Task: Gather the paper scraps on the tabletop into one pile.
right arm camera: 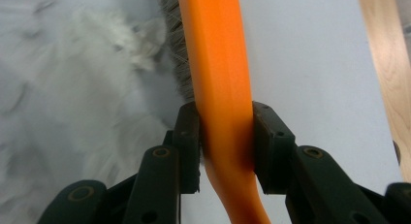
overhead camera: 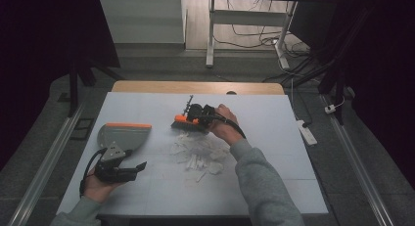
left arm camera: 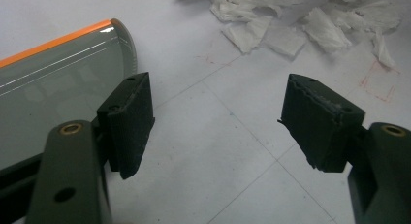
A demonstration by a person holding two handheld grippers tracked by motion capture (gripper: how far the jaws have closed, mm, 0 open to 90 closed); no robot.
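On a pale worktop (overhead camera: pixel 274 138), the right tongs (right arm camera: pixel 225 136) are clamped on the orange handle of a hand brush (right arm camera: pixel 218 64), its grey bristles meeting a heap of torn white paper scraps (overhead camera: pixel 198 150) near the worktop's middle. In the right gripper view the scraps are blurred to a white smear and the brush runs out of frame at top and bottom. From above, the brush (overhead camera: pixel 188 122) is partly hidden behind the right hand (overhead camera: pixel 225 125) and the gripper's body. The left tongs (left arm camera: pixel 218 122) stand wide apart with nothing between them, low over bare worktop beside a grey dustpan with an orange edge (overhead camera: pixel 122 134). In the left gripper view the dustpan (left arm camera: pixel 53 83) is cut off at the left, and the scraps (left arm camera: pixel 300 20) at the top. The left hand (overhead camera: pixel 98 187) grips from below; surroundings are too dark to read.
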